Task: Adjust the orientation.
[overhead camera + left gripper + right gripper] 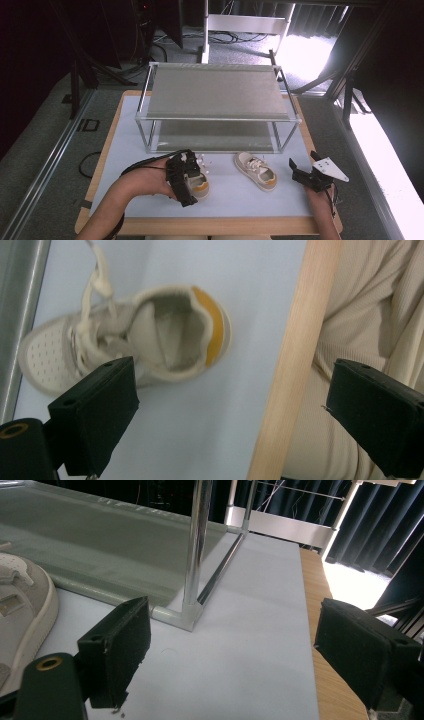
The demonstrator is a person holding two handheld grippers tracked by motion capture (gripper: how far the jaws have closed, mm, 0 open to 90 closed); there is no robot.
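**Two small shoes on the counter, both hand-held grippers open**

Two beige shoes with orange heel patches lie on the pale blue mat of the counter (150,210), in front of a two-tier metal shoe rack (215,107). The left shoe (199,181) sits under the left hand-held gripper (186,176); in the left gripper view that shoe (135,347) lies on the mat with its opening facing the camera, laces loose, and the wide-apart jaws hang above it holding nothing. One black jaw overlaps the shoe's side there, though whether it touches is hard to tell. The counter's wooden edge (295,355) runs between the jaws.

The right shoe (256,171) lies near the middle, toe pointing toward the rack, well apart from the right hand-held gripper (300,175), which hovers near the counter's right edge with jaws spread and empty. In the right gripper view, the rack's chrome corner post (196,550) stands between the jaws, with the shoe's toe (22,605) at the left.
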